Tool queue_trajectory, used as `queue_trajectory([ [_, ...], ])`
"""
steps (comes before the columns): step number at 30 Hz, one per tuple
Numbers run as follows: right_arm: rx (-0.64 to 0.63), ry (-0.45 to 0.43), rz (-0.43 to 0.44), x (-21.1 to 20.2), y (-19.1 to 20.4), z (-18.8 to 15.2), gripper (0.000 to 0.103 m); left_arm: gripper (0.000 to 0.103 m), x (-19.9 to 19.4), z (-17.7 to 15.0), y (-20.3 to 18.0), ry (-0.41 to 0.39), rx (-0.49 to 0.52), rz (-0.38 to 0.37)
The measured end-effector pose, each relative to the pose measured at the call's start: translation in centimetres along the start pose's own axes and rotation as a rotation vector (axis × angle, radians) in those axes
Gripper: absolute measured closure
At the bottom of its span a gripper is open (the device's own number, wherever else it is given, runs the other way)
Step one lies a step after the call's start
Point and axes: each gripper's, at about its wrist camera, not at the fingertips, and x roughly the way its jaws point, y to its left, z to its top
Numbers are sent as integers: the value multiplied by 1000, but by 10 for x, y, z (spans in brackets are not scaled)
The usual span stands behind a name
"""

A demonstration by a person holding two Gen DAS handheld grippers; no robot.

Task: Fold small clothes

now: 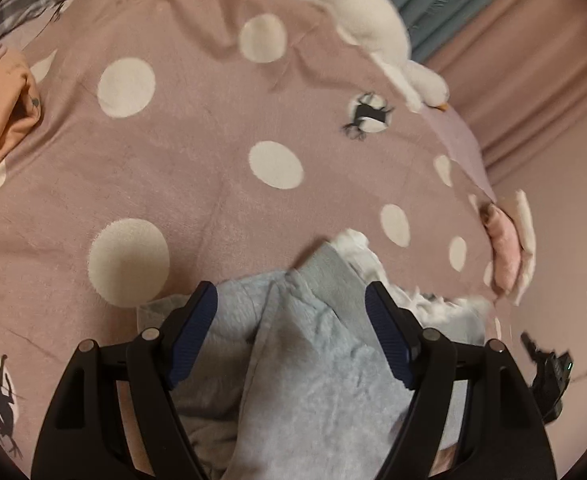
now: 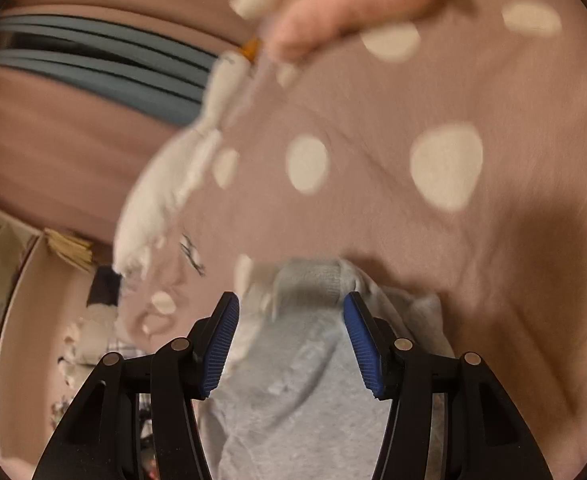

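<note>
A small grey garment (image 1: pixel 313 352) with a ribbed hem and white lining lies crumpled on a pink bedspread with cream dots (image 1: pixel 197 160). My left gripper (image 1: pixel 289 300) is open, its jaws wide apart over the garment, with cloth showing between them. In the right wrist view the same grey garment (image 2: pixel 293 380) lies under my right gripper (image 2: pixel 291 308), which is also open, its blue pads either side of the ribbed hem. Whether either gripper touches the cloth is unclear. The right view is motion-blurred.
An orange and pink garment (image 1: pixel 1 108) lies at the left edge of the bed. A white plush goose (image 1: pixel 373 32) lies at the far side. A folded pink and white pile (image 1: pixel 509 248) sits near the right bed edge. Curtains (image 1: pixel 533 40) hang beyond.
</note>
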Motion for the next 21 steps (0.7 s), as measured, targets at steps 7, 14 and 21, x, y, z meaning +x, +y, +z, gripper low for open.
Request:
queue_trajectory([
  [7, -297, 152, -113, 8, 26, -35, 48, 28, 7, -48, -24, 92, 229, -107],
  [14, -509, 286, -240, 20, 27, -79, 68, 29, 19, -106, -49, 153, 464, -81],
  [21, -628, 363, -478, 10, 0, -115, 95, 34, 23, -150, -29, 189, 543, 15],
])
